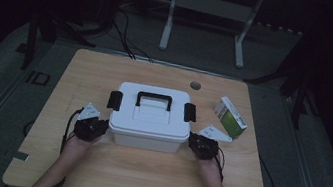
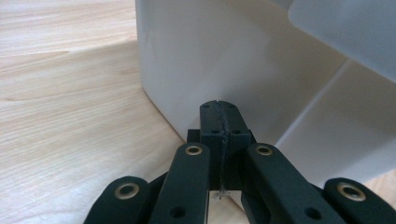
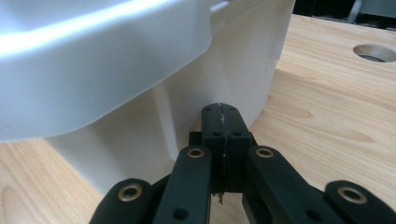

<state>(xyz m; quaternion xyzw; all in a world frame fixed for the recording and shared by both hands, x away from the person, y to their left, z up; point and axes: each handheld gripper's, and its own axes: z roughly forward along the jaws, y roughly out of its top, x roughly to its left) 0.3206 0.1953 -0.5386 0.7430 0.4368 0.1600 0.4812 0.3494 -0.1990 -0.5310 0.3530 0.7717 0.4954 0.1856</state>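
A white plastic storage box [image 1: 150, 119] with a black handle [image 1: 154, 100] and black side latches sits in the middle of the wooden table [image 1: 92, 163]. My left gripper [image 1: 101, 127] is shut, its tips against the box's lower left wall [image 2: 196, 65]. My right gripper [image 1: 193, 141] is shut too, tips at the box's lower right wall [image 3: 140, 135], under the overhanging lid rim [image 3: 93, 60]. In each gripper view, the left gripper [image 2: 218, 109] and the right gripper [image 3: 221, 112] have jaws pressed together with nothing between them.
A green and white carton [image 1: 230, 117] lies on the table to the right of the box, just beyond my right hand. A round cable hole [image 1: 195, 85] is near the far edge. Desk legs [image 1: 169, 18] and cables stand on the floor behind.
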